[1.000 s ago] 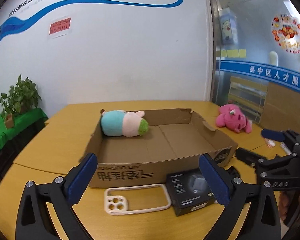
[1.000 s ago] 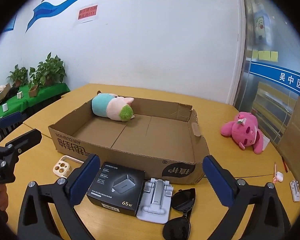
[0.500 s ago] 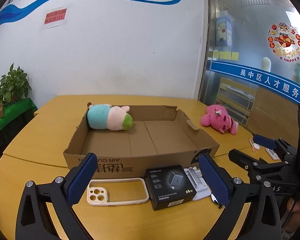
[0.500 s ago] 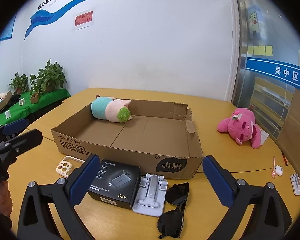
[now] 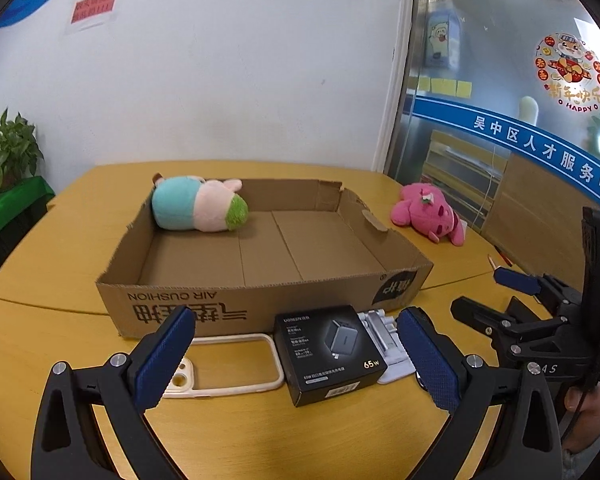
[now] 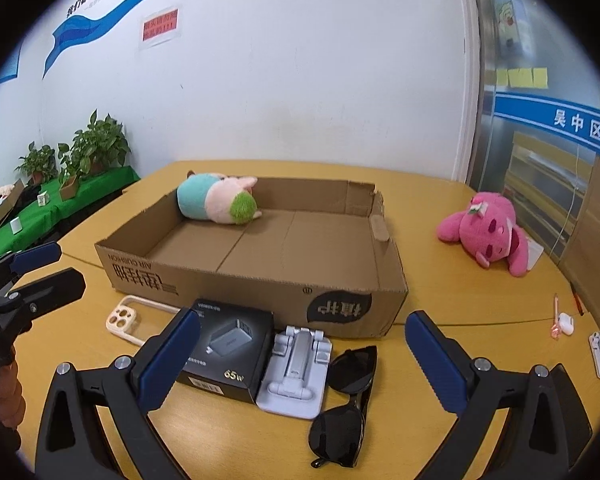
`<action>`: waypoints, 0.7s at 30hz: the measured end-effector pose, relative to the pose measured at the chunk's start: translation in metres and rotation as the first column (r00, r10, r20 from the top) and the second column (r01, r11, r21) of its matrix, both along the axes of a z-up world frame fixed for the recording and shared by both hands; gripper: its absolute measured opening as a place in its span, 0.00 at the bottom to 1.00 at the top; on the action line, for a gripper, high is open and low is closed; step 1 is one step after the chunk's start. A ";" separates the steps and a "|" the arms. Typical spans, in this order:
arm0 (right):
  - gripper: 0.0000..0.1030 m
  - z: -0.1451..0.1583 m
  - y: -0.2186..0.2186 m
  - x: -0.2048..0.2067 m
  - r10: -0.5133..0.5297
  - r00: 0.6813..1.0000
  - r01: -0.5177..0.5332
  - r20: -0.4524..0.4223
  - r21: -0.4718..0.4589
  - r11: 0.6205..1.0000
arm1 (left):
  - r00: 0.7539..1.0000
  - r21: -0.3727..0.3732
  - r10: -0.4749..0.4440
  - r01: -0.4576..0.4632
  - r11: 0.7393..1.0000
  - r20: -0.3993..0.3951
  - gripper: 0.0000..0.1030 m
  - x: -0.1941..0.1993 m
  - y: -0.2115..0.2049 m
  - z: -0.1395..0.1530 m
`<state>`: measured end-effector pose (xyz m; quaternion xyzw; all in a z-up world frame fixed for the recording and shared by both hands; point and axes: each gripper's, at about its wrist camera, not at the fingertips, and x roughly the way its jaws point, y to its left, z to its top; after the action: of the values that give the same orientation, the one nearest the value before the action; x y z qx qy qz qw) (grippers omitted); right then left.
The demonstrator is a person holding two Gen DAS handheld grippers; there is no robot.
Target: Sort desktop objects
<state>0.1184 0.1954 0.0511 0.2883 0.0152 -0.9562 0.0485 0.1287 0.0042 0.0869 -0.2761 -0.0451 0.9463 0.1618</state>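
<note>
Both grippers hovered above the yellow bench (image 5: 40, 340), the left gripper (image 5: 296, 354) and the right gripper (image 6: 302, 356) each with jaws spread wide and holding nothing. A shallow cardboard box (image 6: 236, 284) sat mid-bench, with a blue-and-pink plush toy (image 5: 198, 209) lying in its far left corner. Along the box's near wall lay a cream phone case (image 5: 224, 364), a black charger box (image 6: 230, 356), a white folding stand (image 6: 298, 372) and dark sunglasses (image 6: 346, 396). A pink plush toy (image 6: 486, 234) lay on the bench to the right, apart from the box.
</note>
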 end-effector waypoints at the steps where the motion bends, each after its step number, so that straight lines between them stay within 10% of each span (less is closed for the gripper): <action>1: 0.99 -0.004 0.003 -0.001 0.025 1.000 -0.024 0.019 -0.014 1.000 | 1.000 0.002 -0.006 0.006 1.000 0.015 0.98 -0.003 0.000 -0.003; 8: 0.99 -0.039 0.015 -0.009 0.181 0.970 -0.173 0.160 -0.060 0.983 | 0.989 0.026 -0.059 0.056 0.998 0.137 0.87 -0.028 0.005 -0.029; 21: 0.94 -0.117 0.079 -0.025 0.069 0.901 0.029 0.428 -0.220 0.975 | 0.965 0.038 -0.115 0.110 0.993 0.236 0.82 -0.035 0.025 -0.052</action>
<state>0.0937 0.2749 -0.0663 0.4862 -0.0994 -0.8633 0.0923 0.0932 0.0296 0.0346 -0.3877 -0.0602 0.8950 0.2121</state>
